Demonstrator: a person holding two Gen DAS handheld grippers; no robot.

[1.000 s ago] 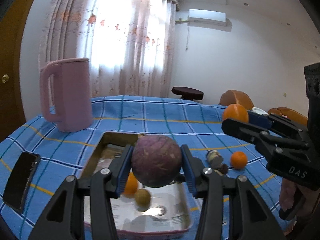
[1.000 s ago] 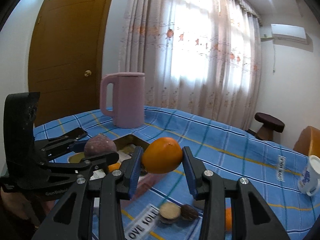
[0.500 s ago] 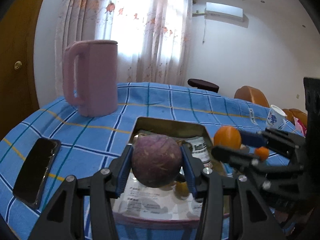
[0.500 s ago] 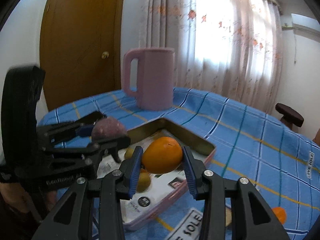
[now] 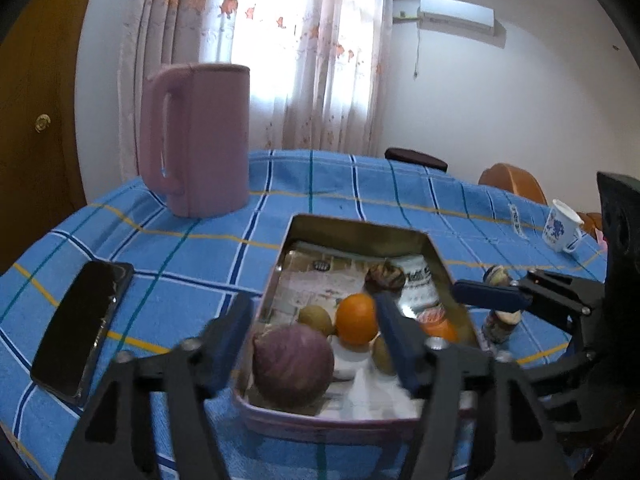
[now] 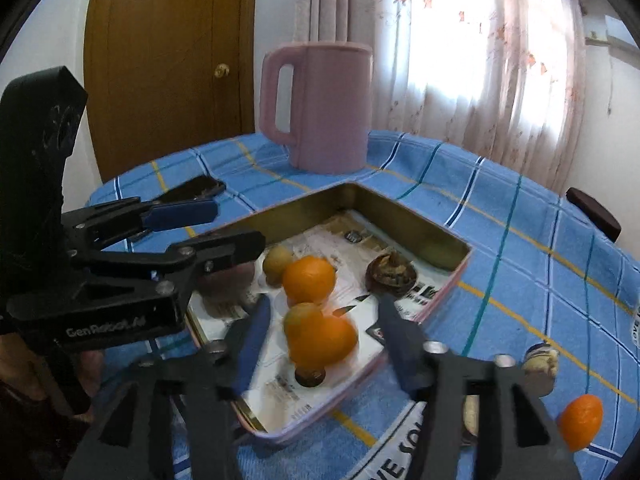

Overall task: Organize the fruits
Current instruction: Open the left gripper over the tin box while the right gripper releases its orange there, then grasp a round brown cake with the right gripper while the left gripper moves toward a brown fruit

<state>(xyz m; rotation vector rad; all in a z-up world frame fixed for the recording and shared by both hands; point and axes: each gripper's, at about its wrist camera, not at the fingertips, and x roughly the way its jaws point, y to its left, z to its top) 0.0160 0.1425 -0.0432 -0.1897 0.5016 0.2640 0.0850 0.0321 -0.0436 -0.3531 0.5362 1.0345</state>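
Observation:
A metal tray (image 5: 438, 256) (image 6: 428, 236) lined with paper sits on the blue checked cloth. My left gripper (image 5: 310, 334) is open just above the tray's near end, and the purple fruit (image 5: 294, 364) lies below it in the tray. My right gripper (image 6: 324, 340) is open over the tray, with the large orange (image 6: 322, 340) blurred between its fingers, free of the pads. In the tray also lie a smaller orange (image 5: 356, 318) (image 6: 309, 280), green kiwis (image 5: 316, 320) (image 6: 278, 262) and a brown mangosteen (image 5: 385, 276) (image 6: 392, 276).
A pink kettle (image 5: 198, 140) (image 6: 320, 108) stands behind the tray. A black phone (image 5: 82, 326) lies to the left. A small orange (image 6: 580, 422) and brown nuts (image 6: 540, 364) lie on the cloth to the right. A white cup (image 5: 562, 228) stands far right.
Both grippers came down over the tray and opened. The purple fruit left the left gripper and lies in the tray; the large orange left the right gripper's pads.

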